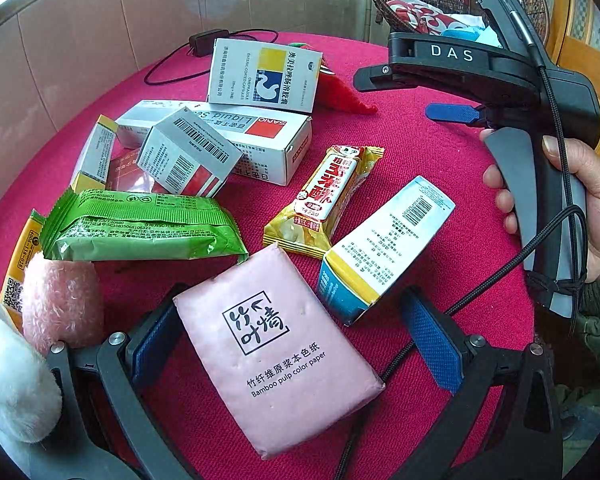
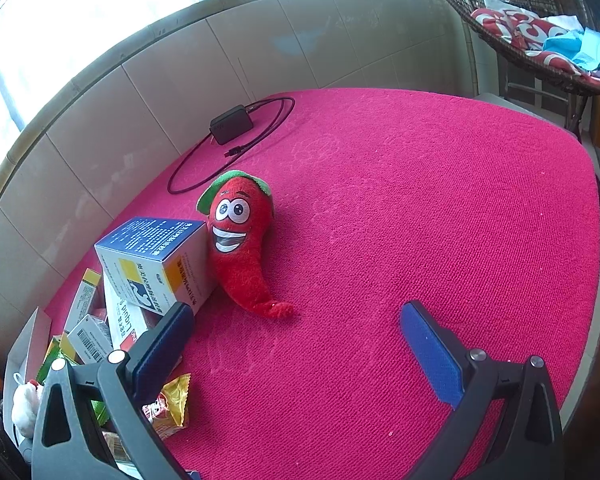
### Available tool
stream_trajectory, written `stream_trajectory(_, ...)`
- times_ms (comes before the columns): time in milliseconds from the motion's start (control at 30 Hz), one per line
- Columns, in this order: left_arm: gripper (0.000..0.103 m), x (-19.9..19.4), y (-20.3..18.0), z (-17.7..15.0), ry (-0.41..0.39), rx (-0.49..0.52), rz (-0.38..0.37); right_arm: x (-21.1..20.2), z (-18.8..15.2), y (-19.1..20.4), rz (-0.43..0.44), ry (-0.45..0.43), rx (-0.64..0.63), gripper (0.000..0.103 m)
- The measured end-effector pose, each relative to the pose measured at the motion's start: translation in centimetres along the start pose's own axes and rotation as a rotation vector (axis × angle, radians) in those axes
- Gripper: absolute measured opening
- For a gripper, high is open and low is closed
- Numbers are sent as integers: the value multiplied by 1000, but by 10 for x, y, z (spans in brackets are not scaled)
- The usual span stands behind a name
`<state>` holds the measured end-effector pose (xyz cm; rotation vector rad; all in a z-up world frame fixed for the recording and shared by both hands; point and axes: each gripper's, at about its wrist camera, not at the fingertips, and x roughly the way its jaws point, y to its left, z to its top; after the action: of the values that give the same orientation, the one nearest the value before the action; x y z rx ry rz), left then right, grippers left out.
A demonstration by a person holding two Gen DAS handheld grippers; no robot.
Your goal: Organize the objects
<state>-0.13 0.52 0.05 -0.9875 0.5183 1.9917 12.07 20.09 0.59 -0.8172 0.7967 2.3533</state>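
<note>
A pink tissue pack (image 1: 278, 354) lies on the red tablecloth (image 1: 452, 200) between the wide-open fingers of my left gripper (image 1: 296, 344); whether the pads touch it I cannot tell. Around it lie a green snack pack (image 1: 144, 226), a yellow snack bar (image 1: 328, 198), a white-yellow-blue box (image 1: 384, 248) and several medicine boxes (image 1: 236, 136). My right gripper (image 2: 296, 344), also seen from the left wrist (image 1: 452, 114), is open and empty above bare cloth. A red chili plush (image 2: 242, 240) leans on a blue-white box (image 2: 160, 264) ahead of it on the left.
A pink and white plush (image 1: 40, 320) sits at the left edge. A black charger with cable (image 2: 232, 124) lies near the tiled wall. A wicker chair with red cushions (image 2: 540, 28) stands beyond the table's right side.
</note>
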Motion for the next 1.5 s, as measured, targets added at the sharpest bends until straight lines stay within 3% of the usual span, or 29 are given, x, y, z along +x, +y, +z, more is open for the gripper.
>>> stream_trajectory(1367, 103, -4, 0, -2, 0, 4, 4, 3, 5, 0, 22, -2, 15, 103)
stream_trajectory(1500, 103, -21, -9, -7, -58, 12, 38, 1, 5, -3, 41, -11, 35, 103)
